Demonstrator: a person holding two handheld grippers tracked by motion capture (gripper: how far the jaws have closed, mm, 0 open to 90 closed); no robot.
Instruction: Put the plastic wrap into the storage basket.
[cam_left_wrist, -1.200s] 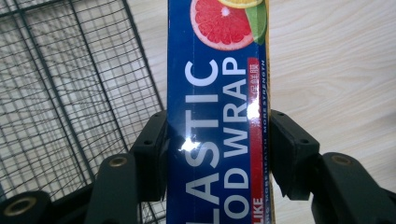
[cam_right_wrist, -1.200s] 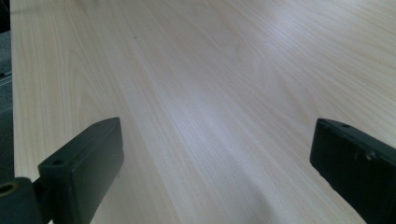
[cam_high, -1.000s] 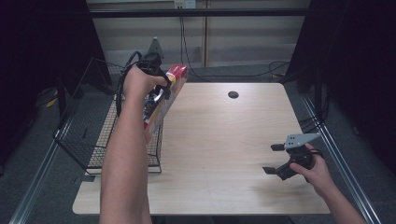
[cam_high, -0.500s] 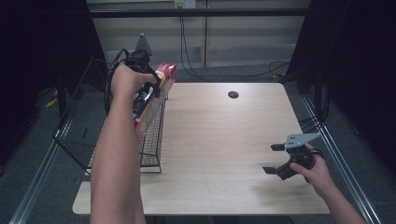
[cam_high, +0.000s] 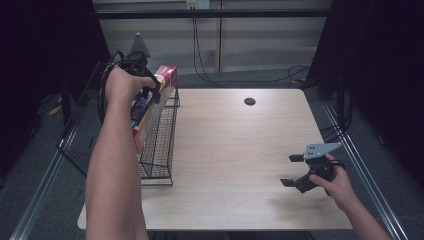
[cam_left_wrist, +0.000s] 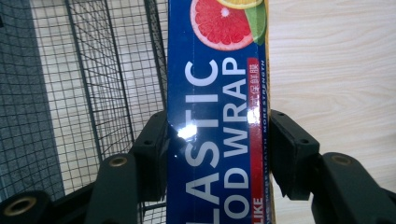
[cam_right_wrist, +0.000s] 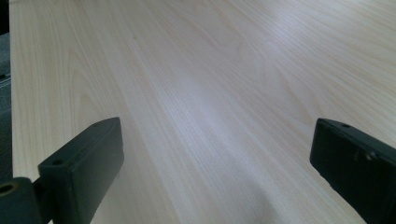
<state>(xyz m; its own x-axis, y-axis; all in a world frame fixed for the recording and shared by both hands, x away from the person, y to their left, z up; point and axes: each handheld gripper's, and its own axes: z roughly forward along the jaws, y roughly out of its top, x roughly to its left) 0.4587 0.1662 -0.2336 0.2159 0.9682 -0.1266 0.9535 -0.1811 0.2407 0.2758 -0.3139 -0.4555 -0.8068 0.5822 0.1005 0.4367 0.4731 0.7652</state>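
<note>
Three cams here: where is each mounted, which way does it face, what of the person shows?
High view: fixed above the person's side, facing forward and down on the table; both forearms, left gripper and right gripper show.
Left gripper view: rides the left gripper, looks along its jaws clamped on the plastic wrap box over the wire basket.
Right gripper view: rides the right gripper, looks low across bare table between open jaws.
Shared: high and left gripper views both show box and basket.
</note>
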